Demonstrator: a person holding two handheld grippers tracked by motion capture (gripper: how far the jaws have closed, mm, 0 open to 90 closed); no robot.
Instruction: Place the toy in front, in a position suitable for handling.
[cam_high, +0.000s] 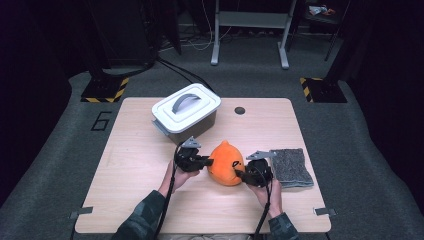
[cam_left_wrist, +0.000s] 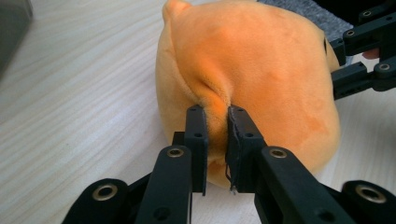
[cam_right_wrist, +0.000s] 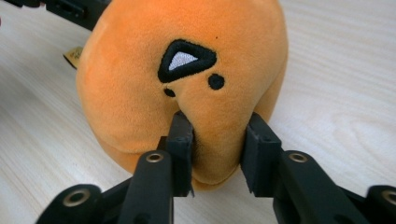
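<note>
The box (cam_high: 186, 112) with its grey-handled lid is sitting at the far left-centre of the table (cam_high: 135, 165), lid on, well apart from the work in front of it.

Nearer the person, the left gripper (cam_high: 202, 161) is coming in from the left hand (cam_high: 183, 176) and is pinching the left flank of the plush (cam_high: 226, 163). In the left gripper view, the left gripper (cam_left_wrist: 216, 140) is holding its 2 jaws close together, with a fold of orange fabric (cam_left_wrist: 215, 100) squeezed between them, so the claw is narrow and gripping the plush (cam_left_wrist: 252, 70).

The plush is lying on the table between the 2 grippers, just in front of the box and touching neither it nor the cloth as far as the high view is showing. Its small point is facing away from the person.

The right gripper (cam_high: 242, 175) is meeting the plush on its right side, with the right hand (cam_high: 265, 190) behind it. In the right gripper view, the right gripper (cam_right_wrist: 217, 154) is holding its jaws somewhat wider, clamped on a bulge of the plush (cam_right_wrist: 187, 70) just below a black embroidered triangle (cam_right_wrist: 186, 59) and 2 black dots.

The grey cloth (cam_high: 291, 166) is lying flat at the right, just beside the right gripper.
</note>
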